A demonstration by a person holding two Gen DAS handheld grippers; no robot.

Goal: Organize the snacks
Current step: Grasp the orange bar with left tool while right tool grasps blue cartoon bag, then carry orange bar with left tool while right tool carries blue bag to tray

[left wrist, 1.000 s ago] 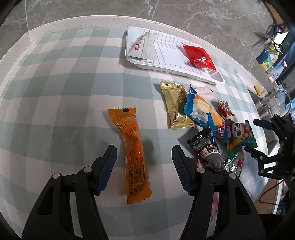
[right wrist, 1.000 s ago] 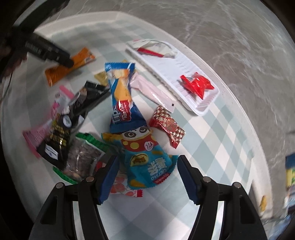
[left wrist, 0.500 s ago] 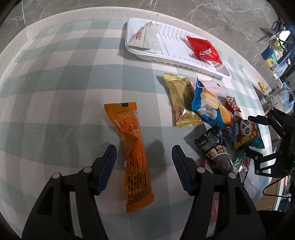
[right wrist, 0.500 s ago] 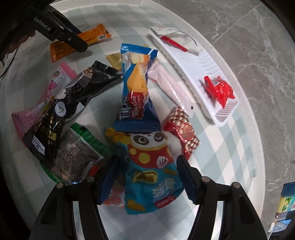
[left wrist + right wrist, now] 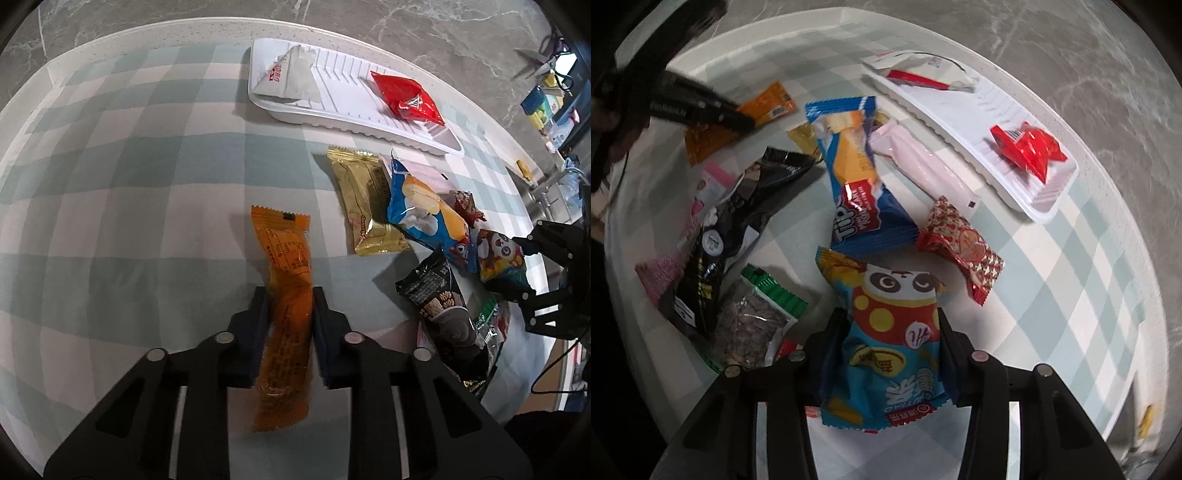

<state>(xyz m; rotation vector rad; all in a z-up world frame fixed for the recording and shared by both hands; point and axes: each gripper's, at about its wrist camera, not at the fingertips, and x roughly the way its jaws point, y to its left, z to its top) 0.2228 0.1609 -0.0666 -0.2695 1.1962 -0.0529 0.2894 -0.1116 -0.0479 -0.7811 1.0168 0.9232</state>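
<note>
My left gripper (image 5: 289,295) is shut on a long orange snack packet (image 5: 286,291) that lies on the checked cloth. My right gripper (image 5: 891,321) is shut on a blue panda snack bag (image 5: 890,332). A white ribbed tray (image 5: 354,99) at the back holds a white pouch (image 5: 291,75) and a red packet (image 5: 406,96). The tray also shows in the right wrist view (image 5: 964,122). A gold packet (image 5: 364,203), a blue roll-cake packet (image 5: 855,177), a pink stick (image 5: 919,166) and a red heart packet (image 5: 960,247) lie between.
A black cookie bag (image 5: 738,221), a green-topped seed bag (image 5: 757,325) and pink packets (image 5: 665,269) lie at the left in the right wrist view. The table edge (image 5: 1126,258) curves at right over marble floor.
Both grippers have closed: the left on the orange packet, the right on the panda bag. Both moved forward over their packets.
</note>
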